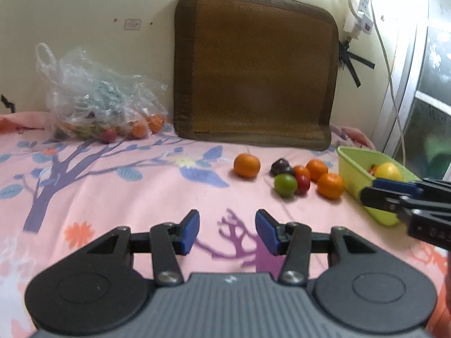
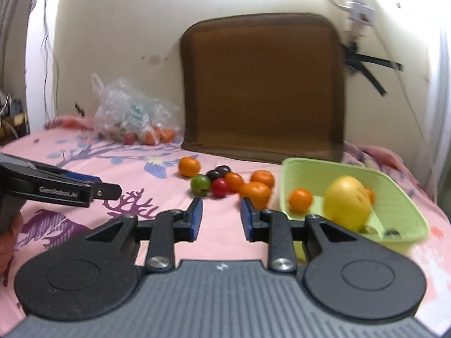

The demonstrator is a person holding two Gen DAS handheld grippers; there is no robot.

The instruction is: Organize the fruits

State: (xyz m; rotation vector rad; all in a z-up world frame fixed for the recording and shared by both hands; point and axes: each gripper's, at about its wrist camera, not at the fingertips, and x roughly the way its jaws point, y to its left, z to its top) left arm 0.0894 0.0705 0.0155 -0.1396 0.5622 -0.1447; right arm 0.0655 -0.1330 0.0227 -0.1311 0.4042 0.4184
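Both claws, left claw (image 1: 227, 231) and right claw (image 2: 221, 219), gape empty; fruits (image 1: 286, 185) loose.

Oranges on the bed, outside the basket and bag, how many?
4. One sits alone at the left; three cluster beside the basket. Others could hide behind them.

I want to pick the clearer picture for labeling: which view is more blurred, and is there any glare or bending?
Right wrist view: blurred throughout, yellow fruit and green basket smeared. Left wrist view: sharper, loose fruits crisp, glare by the window. Both: fisheye bending at the edges.
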